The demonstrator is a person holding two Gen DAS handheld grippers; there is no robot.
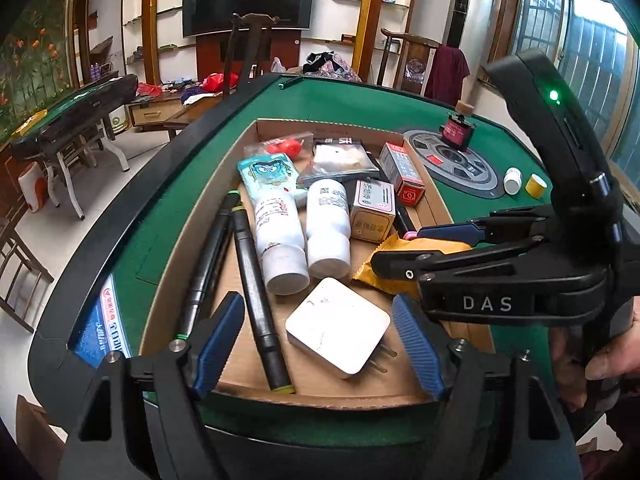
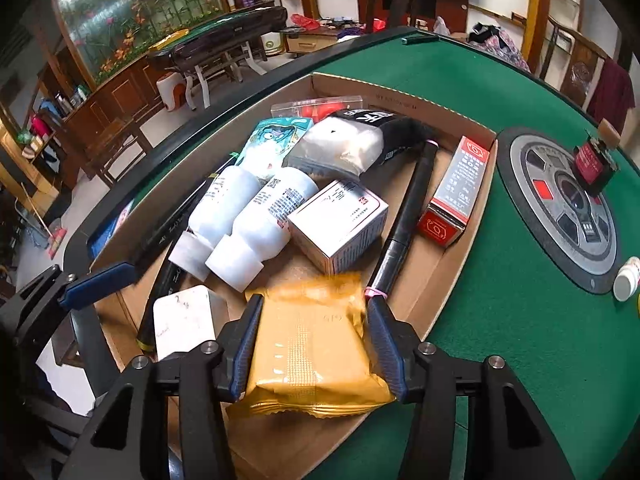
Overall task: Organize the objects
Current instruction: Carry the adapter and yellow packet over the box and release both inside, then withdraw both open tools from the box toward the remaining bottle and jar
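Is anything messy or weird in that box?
A bit jumbled: the two white bottles lie tipped on their sides, and the grey pouch rests on other items. Nothing looks spilled or broken.

The worktop (image 1: 168, 216) is felt green with a black rim. On it sits a plain brown cardboard tray (image 2: 460, 272). At the tray's 6 o'clock a white charger (image 1: 338, 328) carries grey scuffs. At 9 o'clock lie black markers (image 1: 256, 296) with yellow-green end bands. Two white bottles (image 1: 326, 228) bear fine dark print, and above them a teal tube (image 1: 266, 174) shows a cartoon face. A red-and-silver carton (image 2: 456, 196) lies at 2 o'clock. The right claw (image 2: 312, 344), black with ribbed blue pads (image 2: 384, 344), flanks a glossy golden-yellow packet (image 2: 316, 352).
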